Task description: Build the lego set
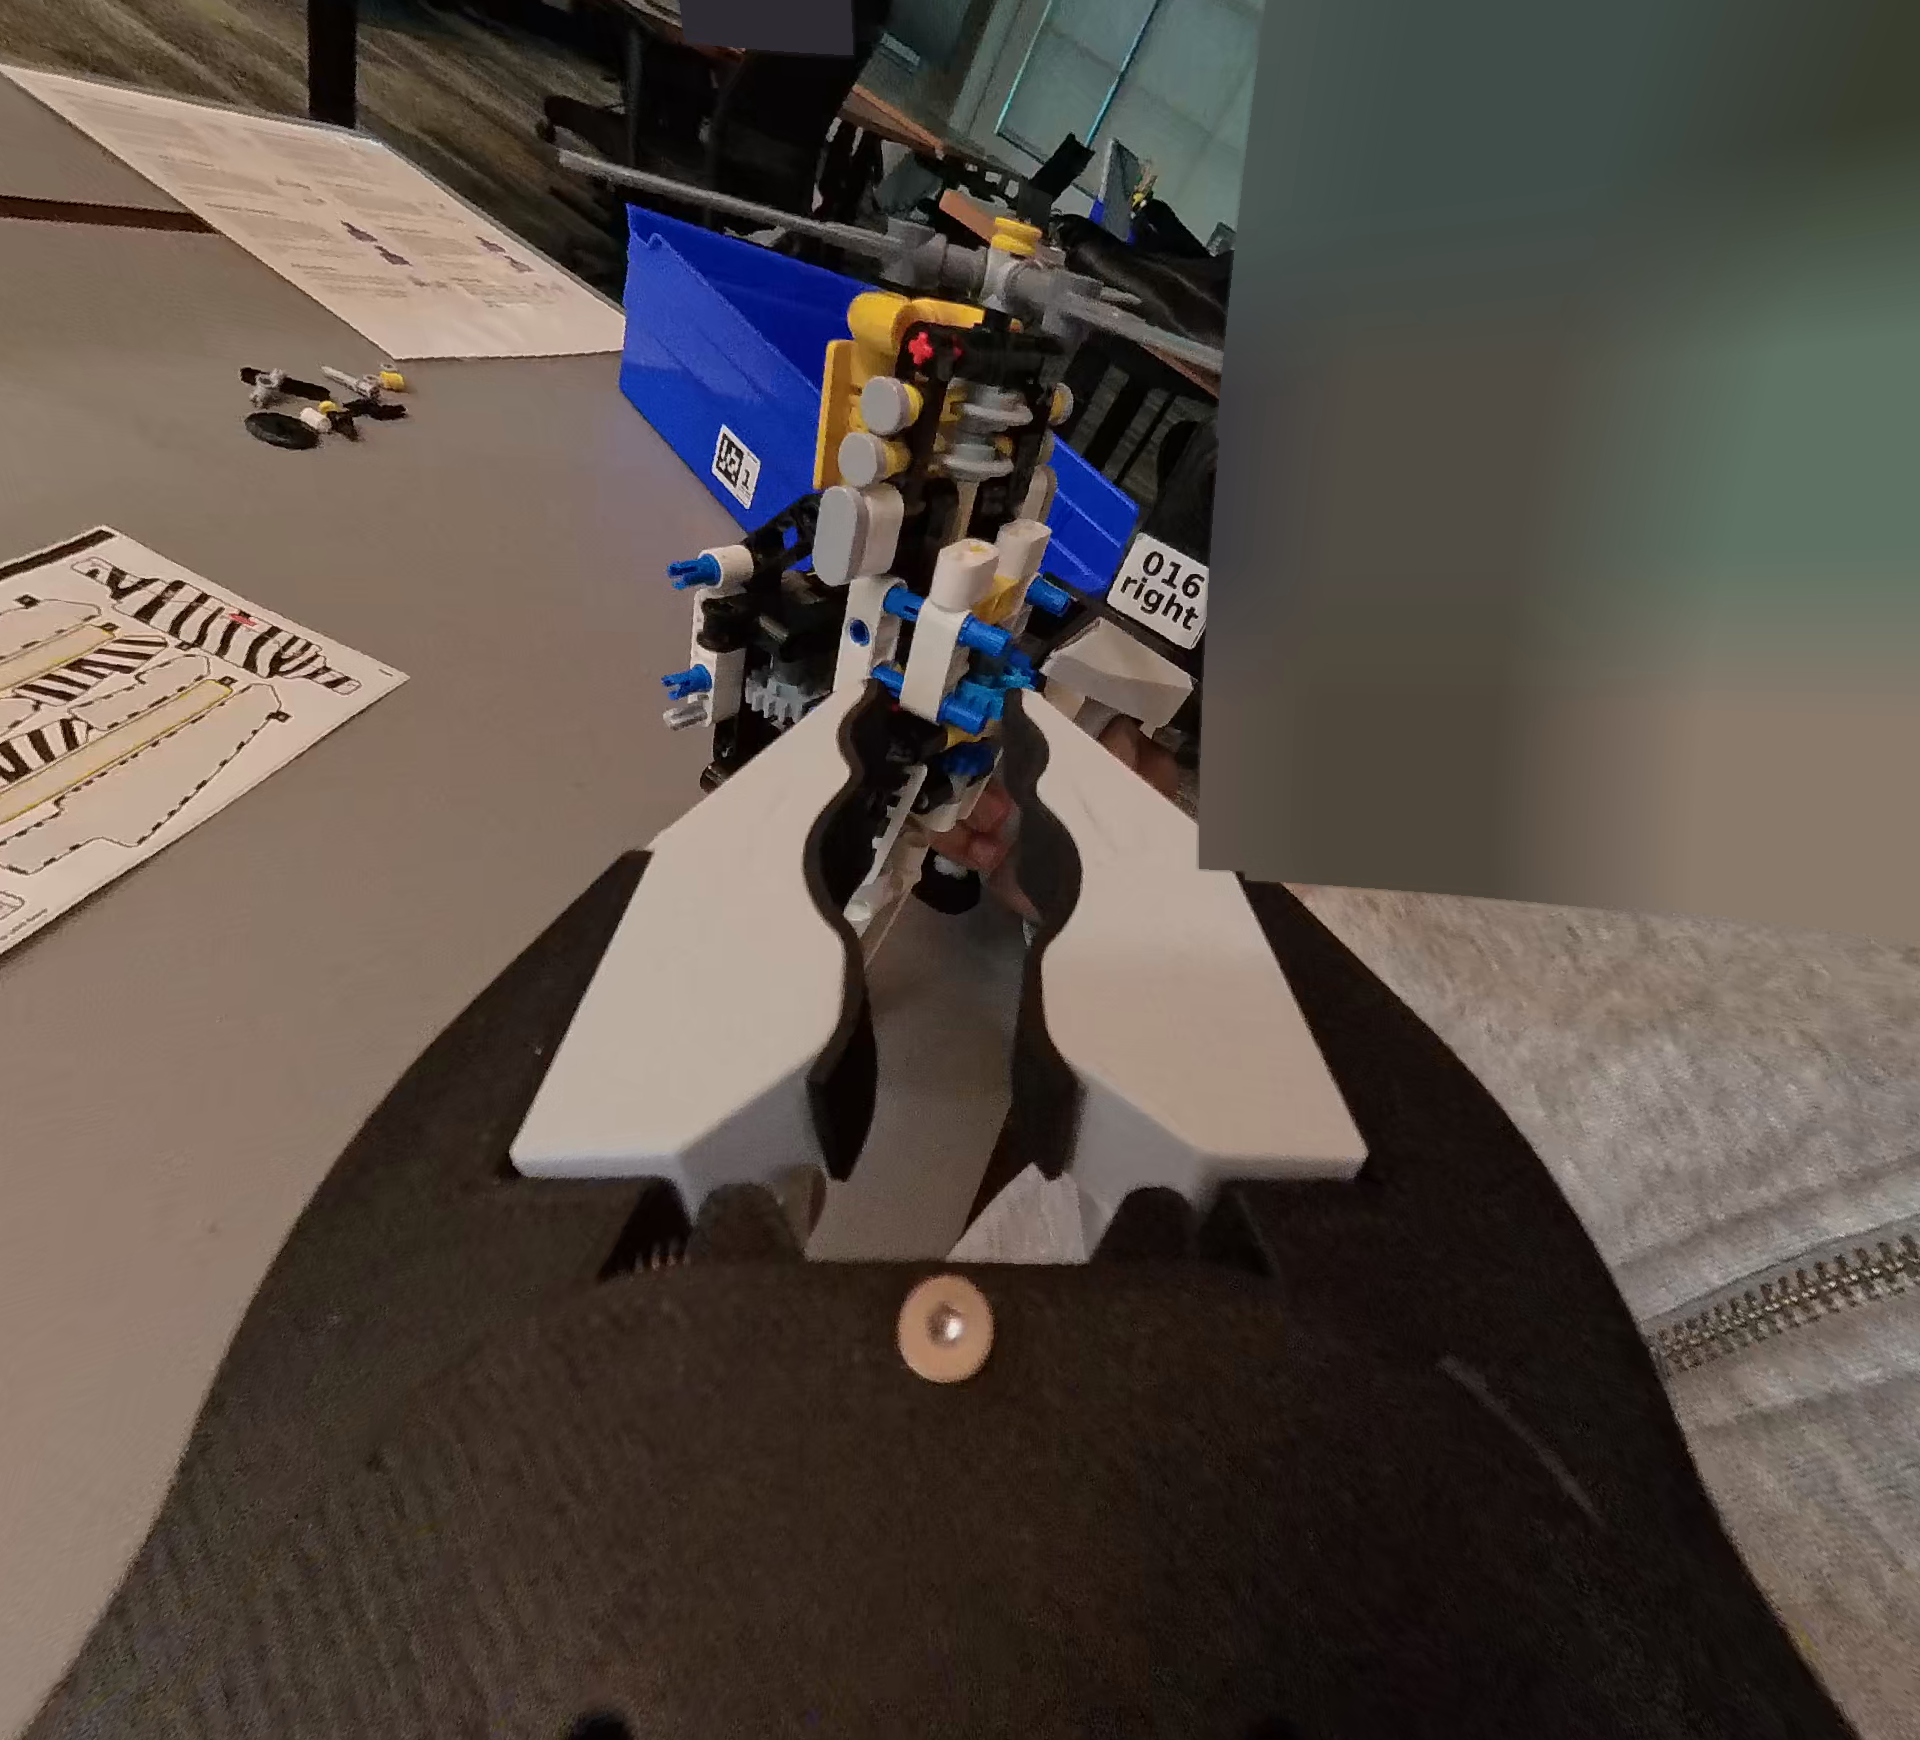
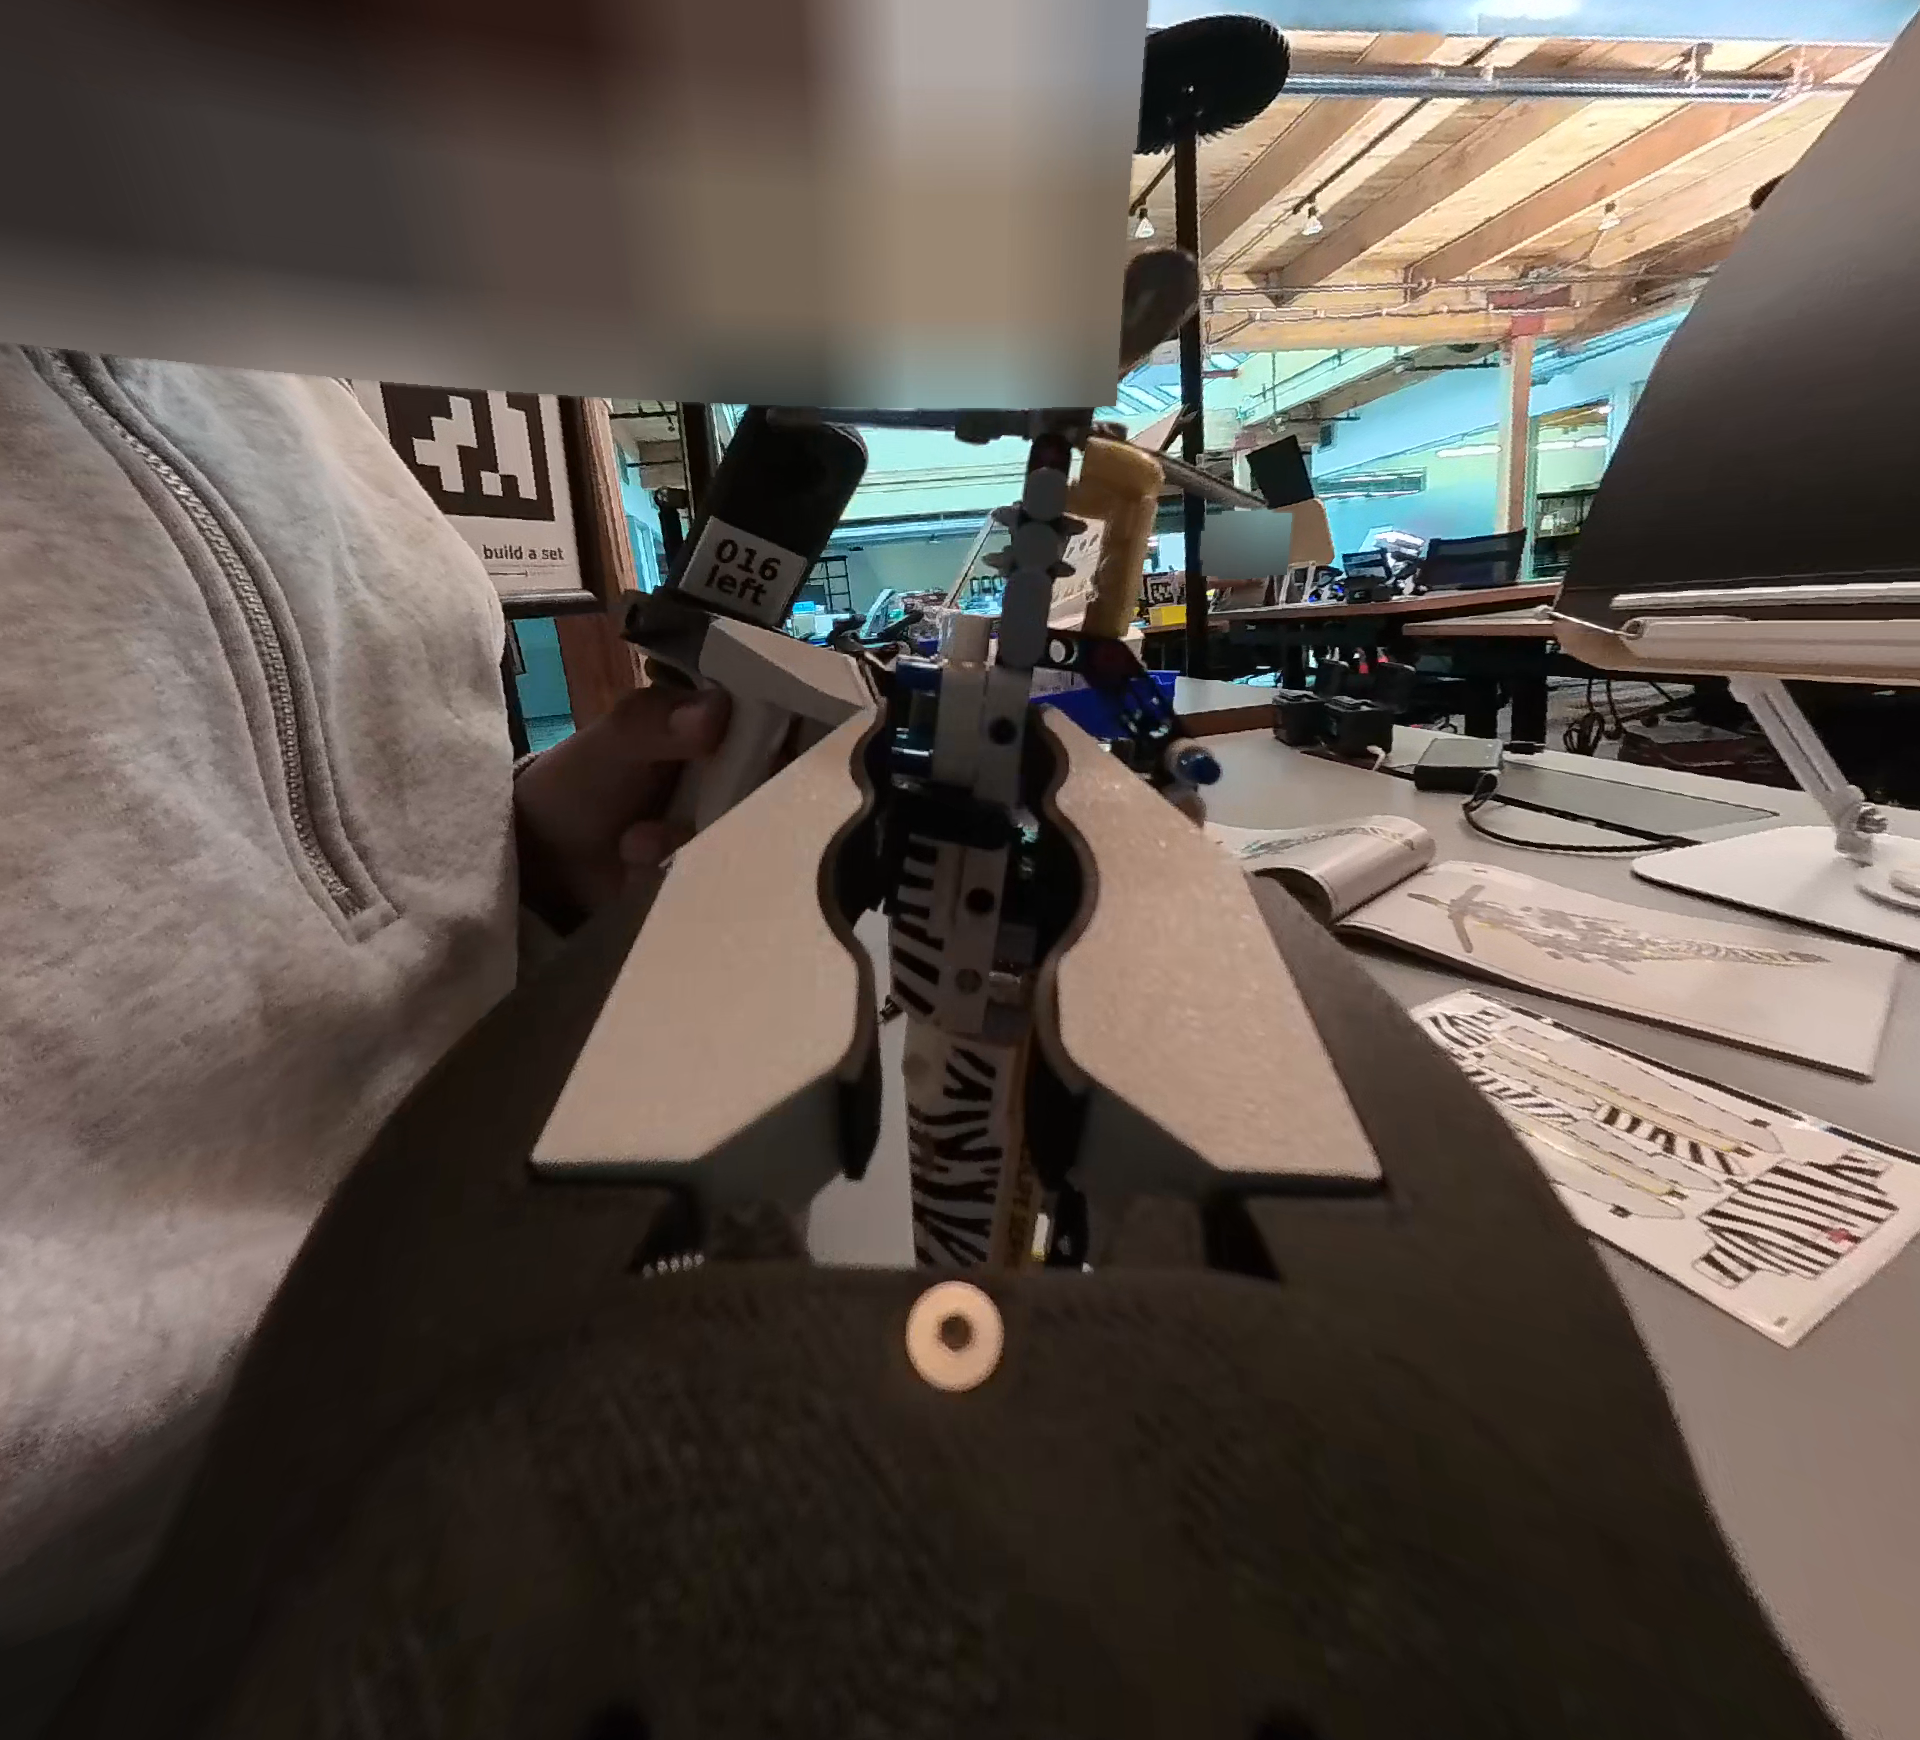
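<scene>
Two claws: both on one model, held up off the bench.
Left claw point(image 1: 940, 755): clamped on the lower end of the lego model point(image 1: 935, 485); white fingers point(image 1: 748, 942) closed against its sides.
Right claw point(image 2: 956, 817): clamped on the striped tail section of the model point(image 2: 951, 1046), which runs back between the fingers point(image 2: 717, 963) toward the camera.
Model location: in the air between the two claws, above the grey bench point(image 1: 312, 859), near the person's grey zip top point(image 2: 208, 807).
Done, as far as visible: frame of black, white and yellow beams with blue pins, a grey gear low down, a spring-like part, a grey rotor hub and blades on top; zebra-pattern stickers already on the tail.
Sticker sheet point(image 2: 1662, 1160): lies flat on the bench; several outlines read as empty, some striped pieces remain.
Loose parts point(image 1: 322, 407): small pile of black, grey and yellow bits on the bench, well apart from the model; judged as not yet fitted.
Instruction booklet point(image 2: 1558, 942): open on the bench beside the sticker sheet.
Blue bin point(image 1: 727, 360): behind the model; contents hidden.
Progress judgement: late stage; remaining stickers and the few loose parts still to go.
Uncertain: exact step in hand cannot be told.
</scene>
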Motion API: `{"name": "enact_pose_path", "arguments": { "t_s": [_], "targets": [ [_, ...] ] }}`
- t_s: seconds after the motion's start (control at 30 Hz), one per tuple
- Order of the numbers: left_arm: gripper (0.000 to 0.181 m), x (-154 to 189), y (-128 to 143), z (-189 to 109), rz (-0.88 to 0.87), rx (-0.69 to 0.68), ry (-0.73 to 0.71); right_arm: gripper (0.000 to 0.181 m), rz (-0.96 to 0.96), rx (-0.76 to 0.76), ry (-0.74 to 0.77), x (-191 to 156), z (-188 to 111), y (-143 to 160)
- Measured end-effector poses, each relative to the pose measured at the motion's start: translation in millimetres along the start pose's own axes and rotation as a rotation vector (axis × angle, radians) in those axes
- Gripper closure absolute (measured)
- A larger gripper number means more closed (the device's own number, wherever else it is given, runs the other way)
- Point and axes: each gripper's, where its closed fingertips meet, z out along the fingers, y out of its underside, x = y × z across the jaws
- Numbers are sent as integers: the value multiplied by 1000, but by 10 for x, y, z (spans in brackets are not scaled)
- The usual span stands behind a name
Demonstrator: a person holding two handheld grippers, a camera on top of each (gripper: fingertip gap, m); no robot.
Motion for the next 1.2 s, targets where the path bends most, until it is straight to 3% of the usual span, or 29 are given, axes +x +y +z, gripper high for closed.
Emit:
{"name": "enact_pose_path", "arguments": {
  "t_s": [0.2, 0.63, 1.2],
  "targets": [
    [162, 14, 4, -19, -62, 9, 36, 159, 18, 10, -17, -20, 3, -2],
    [164, 54, 57, -34, 5, -32, 28, 159, 67, -42, -76, -59, -2, 5],
    [166, 113, 27, -85, -89, -11, 169, 159, 116, -28, -119, -97, 0, -26]
  ]
}}
